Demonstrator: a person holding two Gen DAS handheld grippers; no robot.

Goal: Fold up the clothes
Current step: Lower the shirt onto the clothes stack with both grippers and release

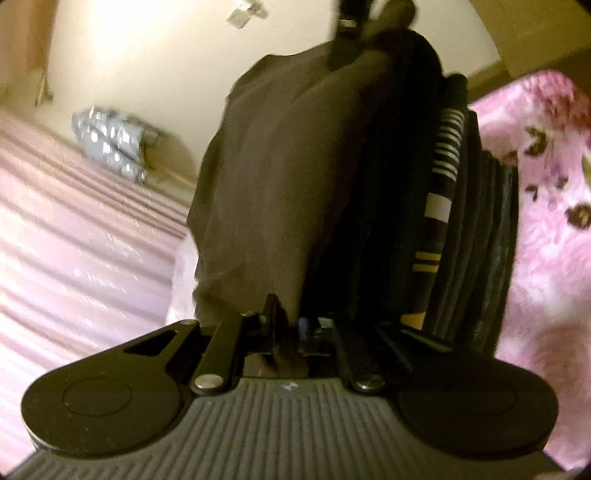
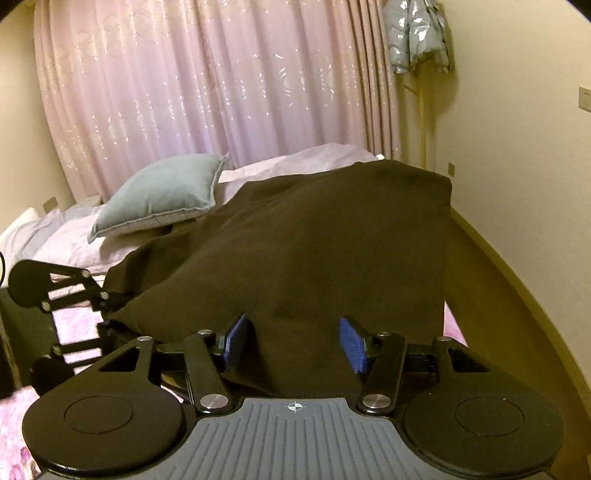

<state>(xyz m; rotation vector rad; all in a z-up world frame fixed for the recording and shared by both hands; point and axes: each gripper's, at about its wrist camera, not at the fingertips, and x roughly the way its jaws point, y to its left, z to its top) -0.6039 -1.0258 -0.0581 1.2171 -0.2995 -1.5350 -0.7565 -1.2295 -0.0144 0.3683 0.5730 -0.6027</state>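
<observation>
While the pink pleated curtain (image 2: 207,85) fills the far wall, a bed (image 2: 295,162) with pale lilac bedding lies below it, a grey-green cushion (image 2: 166,195) propped on the pillows. Over the bed hangs the dark brown garment (image 2: 314,251), lifted clear and draped in a broad sheet. A pink floral blanket (image 1: 546,192) lies at the right edge of the left wrist view, beside a stack of folded dark clothes (image 1: 454,206), one of them striped. A silver puffer jacket (image 2: 417,33) hangs by the cream wall. The right gripper (image 2: 293,343) has its blue fingers (image 2: 352,343) spread, with the brown cloth hanging between them, the pads not pressing on it. The left gripper (image 1: 291,325) has its fingers nearly together, pinching an edge of the same garment.
</observation>
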